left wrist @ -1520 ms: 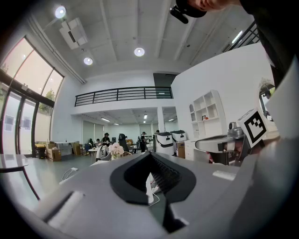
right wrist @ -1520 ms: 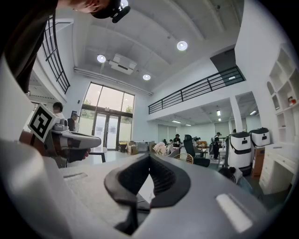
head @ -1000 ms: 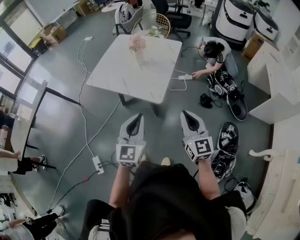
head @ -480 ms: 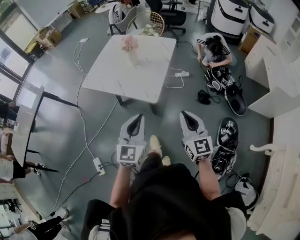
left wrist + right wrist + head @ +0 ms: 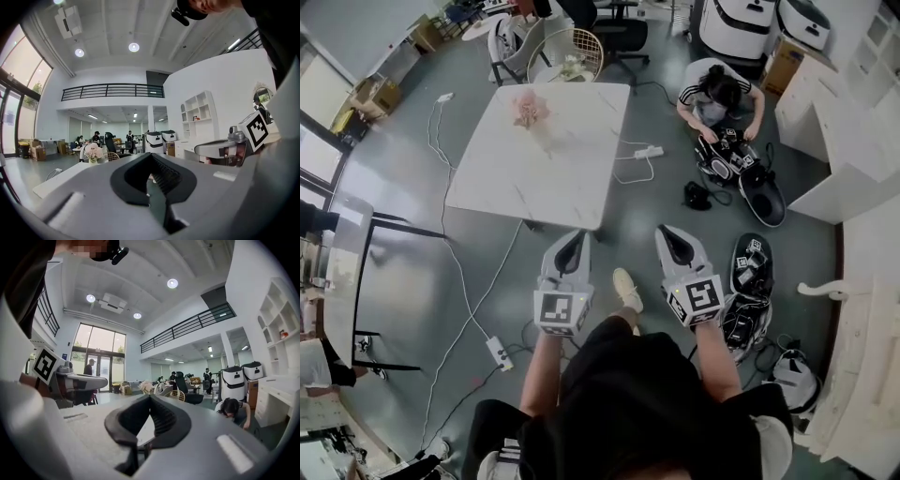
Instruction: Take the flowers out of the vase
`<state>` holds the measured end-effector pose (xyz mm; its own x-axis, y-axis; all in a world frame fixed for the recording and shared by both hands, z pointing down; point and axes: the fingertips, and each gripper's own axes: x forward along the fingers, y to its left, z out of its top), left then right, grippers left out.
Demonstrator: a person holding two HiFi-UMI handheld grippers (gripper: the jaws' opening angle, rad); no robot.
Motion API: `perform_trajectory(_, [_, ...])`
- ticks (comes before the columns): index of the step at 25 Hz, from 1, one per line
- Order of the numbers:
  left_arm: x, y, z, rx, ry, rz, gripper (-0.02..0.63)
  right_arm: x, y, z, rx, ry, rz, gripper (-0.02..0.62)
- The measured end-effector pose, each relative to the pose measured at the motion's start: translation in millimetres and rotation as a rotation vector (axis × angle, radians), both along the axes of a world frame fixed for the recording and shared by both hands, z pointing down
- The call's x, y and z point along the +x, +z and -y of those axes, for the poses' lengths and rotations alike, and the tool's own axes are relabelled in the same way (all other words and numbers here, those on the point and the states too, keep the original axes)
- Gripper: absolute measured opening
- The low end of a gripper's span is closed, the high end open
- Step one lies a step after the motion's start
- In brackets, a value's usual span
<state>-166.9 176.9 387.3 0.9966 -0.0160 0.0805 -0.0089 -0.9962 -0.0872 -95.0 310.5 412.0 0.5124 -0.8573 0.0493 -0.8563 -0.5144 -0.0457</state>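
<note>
Approach step: left tool and right tool closed, empty, well apart from the flowers on the worktop; next, likely closing in and opening one.

left tongs level, right tongs level, jaws together, empty

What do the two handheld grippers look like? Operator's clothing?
Left gripper and right gripper match: pale grey tapered shells, black ribbed jaw linings, and a cube of black-and-white square markers at each rear. No cables seen on them. Operator wears a black top.
</note>
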Motion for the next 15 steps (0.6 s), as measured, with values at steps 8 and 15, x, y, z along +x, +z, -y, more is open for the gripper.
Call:
perform_trajectory(8, [75, 3, 27, -0.017, 0.025, 0.019, 0.008, 68, -6, 33, -0.008, 0.0, 0.003, 0.004])
perform_trajectory(15, [130, -4, 63, -0.023, 0.006, 0.02, 0.008, 127, -12, 71, -0.013, -0.019, 0.008, 0.004])
